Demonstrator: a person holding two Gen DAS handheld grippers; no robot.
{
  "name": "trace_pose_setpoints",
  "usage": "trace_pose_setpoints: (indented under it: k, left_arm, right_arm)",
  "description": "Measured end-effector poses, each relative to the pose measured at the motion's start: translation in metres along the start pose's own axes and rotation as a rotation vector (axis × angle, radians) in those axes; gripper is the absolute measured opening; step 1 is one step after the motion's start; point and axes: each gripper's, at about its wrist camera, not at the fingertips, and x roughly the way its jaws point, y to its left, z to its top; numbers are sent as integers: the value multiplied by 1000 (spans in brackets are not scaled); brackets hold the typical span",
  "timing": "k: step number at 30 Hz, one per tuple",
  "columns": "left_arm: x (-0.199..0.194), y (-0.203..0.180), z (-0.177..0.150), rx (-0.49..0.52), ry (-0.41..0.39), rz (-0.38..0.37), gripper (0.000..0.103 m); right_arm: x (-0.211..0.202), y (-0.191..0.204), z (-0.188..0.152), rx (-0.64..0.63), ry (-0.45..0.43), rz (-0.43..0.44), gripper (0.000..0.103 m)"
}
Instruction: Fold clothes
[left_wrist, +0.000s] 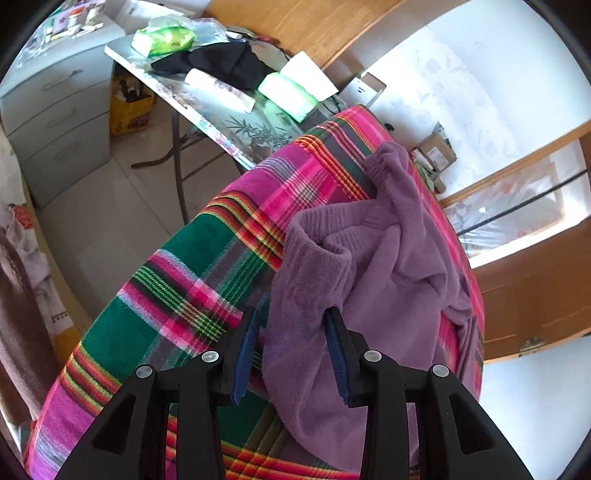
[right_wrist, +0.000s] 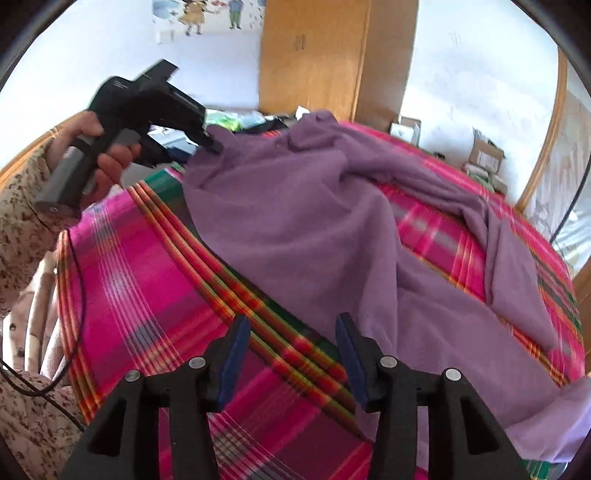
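A purple fleece sweater (left_wrist: 399, 258) lies crumpled on a bed covered with a pink and green plaid blanket (left_wrist: 177, 280). In the left wrist view the jaws of my left gripper (left_wrist: 293, 332) stand apart with a fold of the sweater between them, one sleeve cuff (left_wrist: 317, 240) just ahead. In the right wrist view the left gripper (right_wrist: 212, 142) touches the sweater's far edge (right_wrist: 295, 192), lifted off the blanket (right_wrist: 147, 288). My right gripper (right_wrist: 291, 332) is open and empty, low over the blanket at the sweater's near edge.
A folding table (left_wrist: 207, 114) beside the bed holds dark clothes (left_wrist: 225, 62), tissue packs (left_wrist: 288, 92) and papers. A grey drawer unit (left_wrist: 59, 118) stands on the tiled floor. A wooden wardrobe (right_wrist: 321, 55) and cardboard boxes (right_wrist: 484, 155) line the far wall.
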Motion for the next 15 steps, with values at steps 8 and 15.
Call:
trace_pose_setpoints:
  k: [8, 15]
  left_arm:
    - [5, 2, 3, -30, 2, -20, 38]
    - [10, 0, 4, -37, 7, -28, 36]
  right_arm:
    - [3, -19, -8, 18, -1, -163, 49]
    - [-9, -32, -12, 84, -42, -146, 49]
